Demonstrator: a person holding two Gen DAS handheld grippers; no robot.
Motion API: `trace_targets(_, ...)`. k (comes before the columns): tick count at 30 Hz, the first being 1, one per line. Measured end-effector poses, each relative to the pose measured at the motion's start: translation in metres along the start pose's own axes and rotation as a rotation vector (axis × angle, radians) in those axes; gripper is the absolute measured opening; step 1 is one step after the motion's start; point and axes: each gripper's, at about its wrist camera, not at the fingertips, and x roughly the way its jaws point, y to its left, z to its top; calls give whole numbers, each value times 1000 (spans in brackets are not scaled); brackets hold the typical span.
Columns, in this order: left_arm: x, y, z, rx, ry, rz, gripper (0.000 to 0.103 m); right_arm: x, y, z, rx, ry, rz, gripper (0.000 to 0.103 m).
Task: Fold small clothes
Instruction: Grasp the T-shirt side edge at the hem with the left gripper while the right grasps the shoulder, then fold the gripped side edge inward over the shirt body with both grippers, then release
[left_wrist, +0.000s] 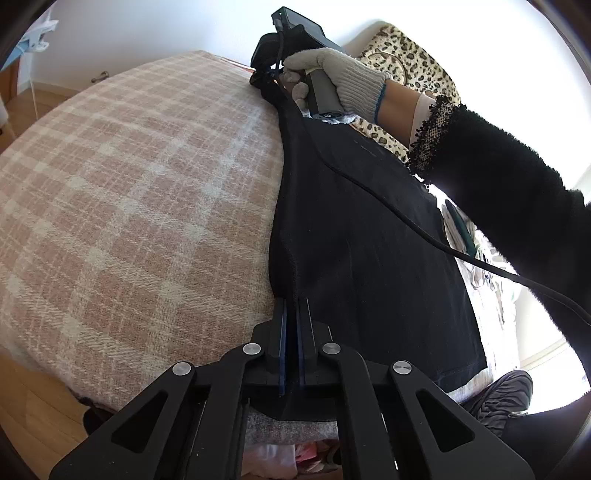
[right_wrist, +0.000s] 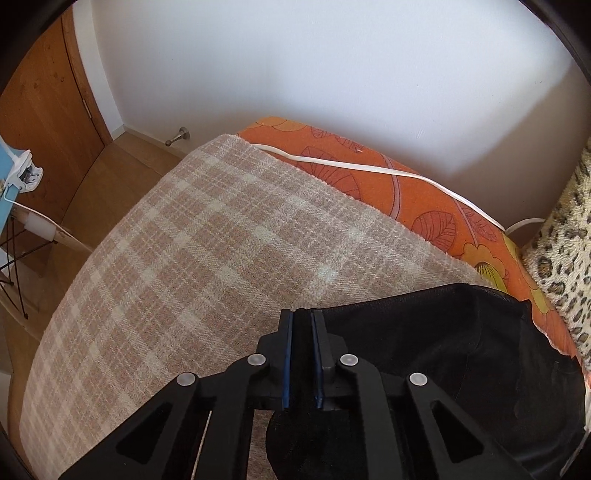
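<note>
A black garment (left_wrist: 369, 240) lies stretched along the right side of a pink-and-cream plaid blanket (left_wrist: 140, 192). My left gripper (left_wrist: 293, 306) is shut on the garment's near edge, with the cloth pinched between its blue pads. My right gripper (left_wrist: 264, 79), held by a gloved hand (left_wrist: 340, 77), grips the garment's far end in the left wrist view. In the right wrist view my right gripper (right_wrist: 303, 317) is shut on the black garment (right_wrist: 461, 350), which bunches to its right over the plaid blanket (right_wrist: 207, 251).
An orange floral sheet (right_wrist: 406, 199) with a white cable (right_wrist: 369, 170) lies beyond the blanket by the white wall. A leopard-print throw (right_wrist: 565, 251) sits at right. A wooden door (right_wrist: 40, 103) and wooden floor are at left. More clothes (left_wrist: 491, 266) lie under the garment's right side.
</note>
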Motion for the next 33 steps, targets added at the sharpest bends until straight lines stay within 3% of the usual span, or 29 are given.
trace_targets(12, -8, -27, 4, 91, -55, -51, 2, -77, -62, 2, 83, -150, -12, 0)
trace_targets(19, 3, -56, 3, 195, -32, -78, 2, -115, -117, -22, 154, -192, -69, 0)
trace_targets(26, 17, -81, -7, 272, 14, -91, 2, -126, -179, -59, 264, -212, -154, 0)
trace_targets(33, 31, -98, -15, 318, 62, -102, 2, -110, -225, -92, 331, -163, -202, 0)
